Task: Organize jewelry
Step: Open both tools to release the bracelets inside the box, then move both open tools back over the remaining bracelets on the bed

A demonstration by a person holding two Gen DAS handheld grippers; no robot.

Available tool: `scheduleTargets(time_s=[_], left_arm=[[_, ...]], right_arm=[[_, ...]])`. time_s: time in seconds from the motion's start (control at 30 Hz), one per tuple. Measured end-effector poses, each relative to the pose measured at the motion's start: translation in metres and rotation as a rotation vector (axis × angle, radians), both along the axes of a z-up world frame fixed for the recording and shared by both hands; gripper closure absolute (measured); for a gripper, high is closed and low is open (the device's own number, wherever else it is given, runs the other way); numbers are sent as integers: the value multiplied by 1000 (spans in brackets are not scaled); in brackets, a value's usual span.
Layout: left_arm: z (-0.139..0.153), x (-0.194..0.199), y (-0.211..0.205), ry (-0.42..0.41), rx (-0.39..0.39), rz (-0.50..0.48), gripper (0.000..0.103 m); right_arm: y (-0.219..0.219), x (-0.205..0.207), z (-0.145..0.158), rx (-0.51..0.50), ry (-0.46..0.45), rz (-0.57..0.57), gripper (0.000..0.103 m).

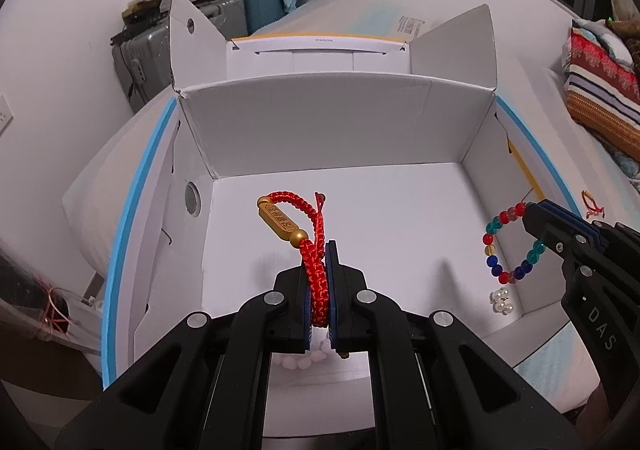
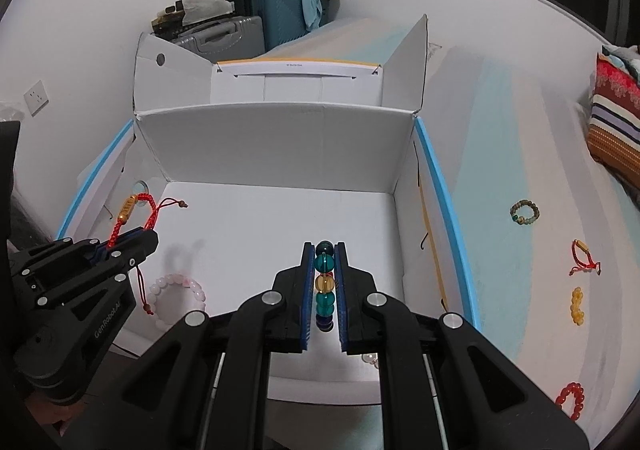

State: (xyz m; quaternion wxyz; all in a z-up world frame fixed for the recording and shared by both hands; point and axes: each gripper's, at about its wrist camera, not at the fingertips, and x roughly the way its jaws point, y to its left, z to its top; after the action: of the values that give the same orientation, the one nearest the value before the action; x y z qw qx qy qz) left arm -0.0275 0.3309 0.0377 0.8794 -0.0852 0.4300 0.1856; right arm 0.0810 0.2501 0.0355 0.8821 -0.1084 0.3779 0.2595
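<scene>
Red braided cord fills the middle of the left wrist view: the left gripper point(image 1: 319, 270) is closed on a red bracelet point(image 1: 314, 250), its jaws pinching the cord, so that the gold bar charm point(image 1: 280, 222) hangs out toward 11 o'clock above the floor of the white box point(image 1: 328, 121). At 3 o'clock the right gripper point(image 1: 536, 215) comes in from the side, closed on a bead bracelet point(image 1: 505, 246) of red, teal, blue and amber beads that dangles inside the box near its right wall. Small pearl-like beads point(image 1: 501, 300) lie on the box floor just below it. White beads point(image 1: 304, 360) show on the floor under the left gripper's jaws.

In the right wrist view, the right gripper point(image 2: 324, 282) sits at 6 o'clock over the box floor, its jaws narrowly apart and clamped on the bead bracelet point(image 2: 325, 286), seen edge-on as a column of beads. At 9 o'clock the left gripper point(image 2: 132, 240) holds the red bracelet point(image 2: 136, 215) over the box's left side. A pink bead bracelet point(image 2: 178, 300) lies on the box floor at 8 o'clock. Outside the box, on the pale surface point(image 2: 500, 153) at 3 to 5 o'clock, lie a green bracelet point(image 2: 525, 213), a red cord bracelet point(image 2: 585, 258), a yellow bracelet point(image 2: 577, 306) and a red bead bracelet point(image 2: 573, 400).
</scene>
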Motion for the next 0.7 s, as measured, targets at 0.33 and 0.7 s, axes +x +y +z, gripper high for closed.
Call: scheduleTargets(time_s=[0.33,0.7], left_arm=[[-1,0,-1,14,-9,9,94],[15,-12,-9,-38,18,37,41]], right_arm=[[4,0,-8,-23,18,4,93],[-16,-7,14,25,-47,-31,38]])
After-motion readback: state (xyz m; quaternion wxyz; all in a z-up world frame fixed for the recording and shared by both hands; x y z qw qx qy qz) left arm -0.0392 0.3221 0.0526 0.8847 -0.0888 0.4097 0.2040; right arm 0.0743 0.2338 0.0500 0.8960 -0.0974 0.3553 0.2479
